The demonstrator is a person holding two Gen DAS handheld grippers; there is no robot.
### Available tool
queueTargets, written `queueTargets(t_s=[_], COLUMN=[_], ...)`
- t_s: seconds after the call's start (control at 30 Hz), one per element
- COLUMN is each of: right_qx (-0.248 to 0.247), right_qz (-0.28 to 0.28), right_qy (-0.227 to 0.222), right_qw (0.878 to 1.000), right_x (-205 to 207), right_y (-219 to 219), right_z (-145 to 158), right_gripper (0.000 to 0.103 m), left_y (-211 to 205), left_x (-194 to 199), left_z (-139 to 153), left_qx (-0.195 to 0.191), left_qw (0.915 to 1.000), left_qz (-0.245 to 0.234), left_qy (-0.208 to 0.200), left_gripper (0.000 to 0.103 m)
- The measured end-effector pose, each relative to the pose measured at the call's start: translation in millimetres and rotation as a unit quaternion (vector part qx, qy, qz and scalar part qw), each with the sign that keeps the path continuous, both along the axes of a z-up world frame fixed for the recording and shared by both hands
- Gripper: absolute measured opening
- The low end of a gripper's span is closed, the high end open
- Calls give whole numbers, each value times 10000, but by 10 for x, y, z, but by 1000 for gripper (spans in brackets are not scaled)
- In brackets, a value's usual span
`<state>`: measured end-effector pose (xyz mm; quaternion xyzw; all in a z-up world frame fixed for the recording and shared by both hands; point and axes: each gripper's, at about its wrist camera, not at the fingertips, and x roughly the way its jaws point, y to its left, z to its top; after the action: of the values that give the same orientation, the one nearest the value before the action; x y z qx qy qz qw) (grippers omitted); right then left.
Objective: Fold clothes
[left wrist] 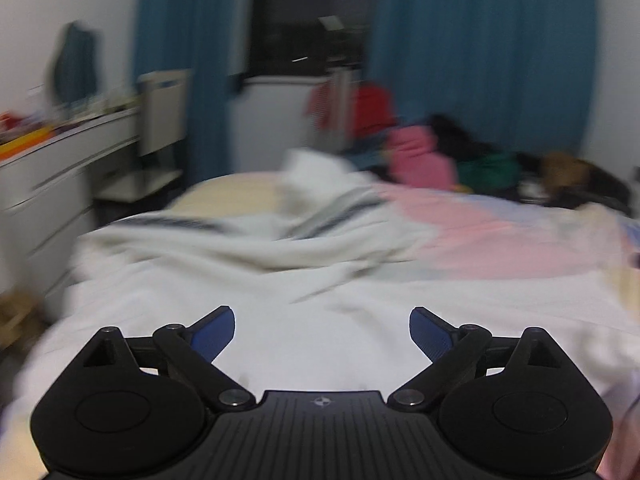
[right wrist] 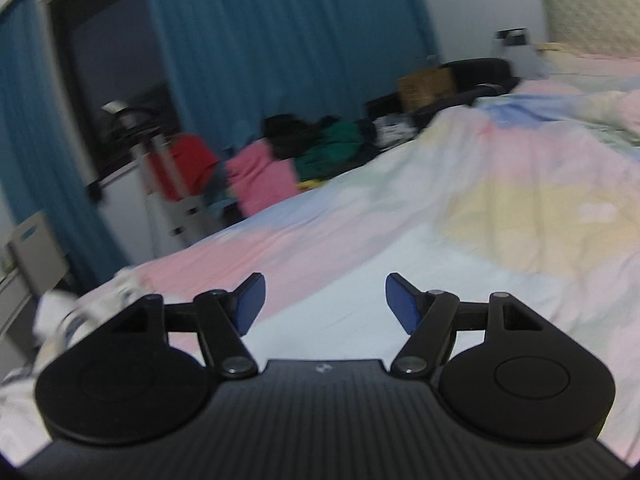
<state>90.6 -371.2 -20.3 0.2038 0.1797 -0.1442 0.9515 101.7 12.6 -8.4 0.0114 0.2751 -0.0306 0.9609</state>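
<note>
You have two black two-finger grippers, the left gripper (left wrist: pixel 322 332) and the right gripper (right wrist: pixel 325 304), each with two blue pads. One white garment with dark stripes (left wrist: pixel 240 240) lies on one pastel patchwork bedspread (right wrist: pixel 500 208). One heap of mixed coloured clothes (left wrist: pixel 440 156) sits beyond, before two teal curtains (left wrist: pixel 480 60).

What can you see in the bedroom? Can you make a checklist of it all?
Surface: bed with a pastel cover, rumpled.
Job's things: white garment with dark stripes, spread unfolded on the bed.
Clutter: clothes pile at the bed's far edge, pink, red, green and black; cardboard box behind it.
Grippers: left hand-held gripper open over the white garment; right hand-held gripper open over the cover; both hold nothing.
Cables: nothing seen.
Surroundings: blue curtains, dark window, white drawers.
</note>
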Motion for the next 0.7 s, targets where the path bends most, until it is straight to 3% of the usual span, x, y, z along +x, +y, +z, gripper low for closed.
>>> queueTargets(t_s=[0.2, 0.3, 0.37, 0.43, 0.5, 0.6, 0.7], right_qx=[-304, -76, 61, 168, 373, 615, 1002], right_qz=[282, 156, 104, 25, -14, -178, -495], right_qy=[130, 97, 93, 149, 249, 353, 460], right_qw=[9991, 9998, 9999, 9997, 9990, 9973, 9927], right_x=[166, 236, 281, 334, 426, 576, 650], right_y=[313, 260, 214, 190, 101, -54, -217], right_z=[-60, -107, -166, -262, -362, -499, -687], right_gripper=[69, 69, 69, 69, 69, 69, 70], left_y=[-821, -1224, -1505, -1714, -1926, -2222, -2304], left_x=[638, 1120, 1515, 1902, 2287, 2754, 3069], left_z=[-334, -523, -682, -842, -1002, -1220, -1389], left_qx=[261, 739, 950, 1050, 1159, 1466, 1486], left_qw=[9939, 9882, 9856, 9848, 9838, 9828, 9849], left_qz=[-994, -1209, -1283, -1308, -1321, -1114, -871], left_qy=[-398, -578, -548, -447, -344, -169, 167], left_gripper=[93, 90, 90, 78, 74, 74, 70])
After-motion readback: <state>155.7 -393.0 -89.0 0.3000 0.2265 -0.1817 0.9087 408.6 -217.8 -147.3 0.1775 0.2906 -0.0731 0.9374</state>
